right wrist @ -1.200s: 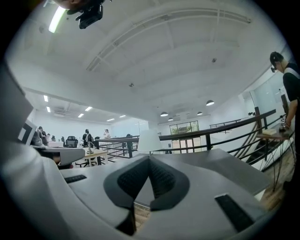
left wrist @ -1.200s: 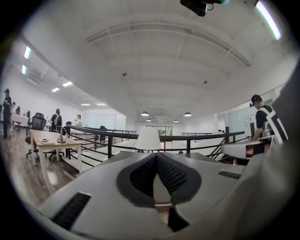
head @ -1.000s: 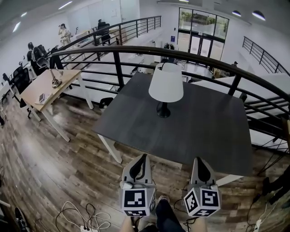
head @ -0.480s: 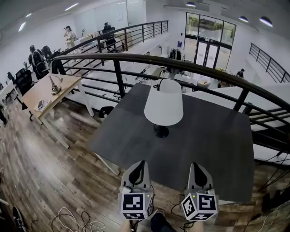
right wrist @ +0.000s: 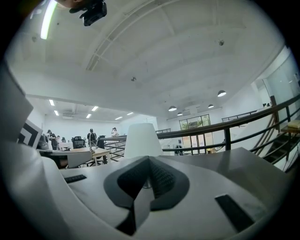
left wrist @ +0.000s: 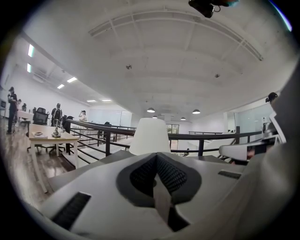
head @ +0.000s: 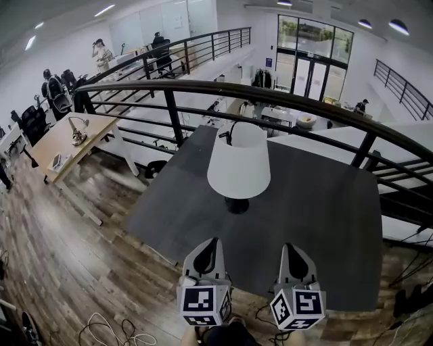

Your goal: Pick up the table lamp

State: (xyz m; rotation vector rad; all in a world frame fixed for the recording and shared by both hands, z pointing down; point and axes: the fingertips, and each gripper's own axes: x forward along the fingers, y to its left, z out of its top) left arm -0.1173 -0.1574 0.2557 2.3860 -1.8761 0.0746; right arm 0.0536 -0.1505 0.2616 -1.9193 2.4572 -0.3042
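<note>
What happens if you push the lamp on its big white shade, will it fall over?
The lamp would probably tip, because its wide shade sits high over a small dark base. The shade looks thin, so it may dent if squeezed. Holding the lamp low, near the base, seems steadier.

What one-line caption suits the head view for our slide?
Left gripper and right gripper, both shut, face a white-shaded table lamp on a dark table.

Open-plan mezzanine office, white walls.
- Dark grey surface, rectangular.
- Curved black railing just behind it.
- Wood-plank floor.
- Light wooden desk, left.
- Glazed doors, far wall.
- Ceiling strip lights, lit.
- White cables, loose on the floor.
</note>
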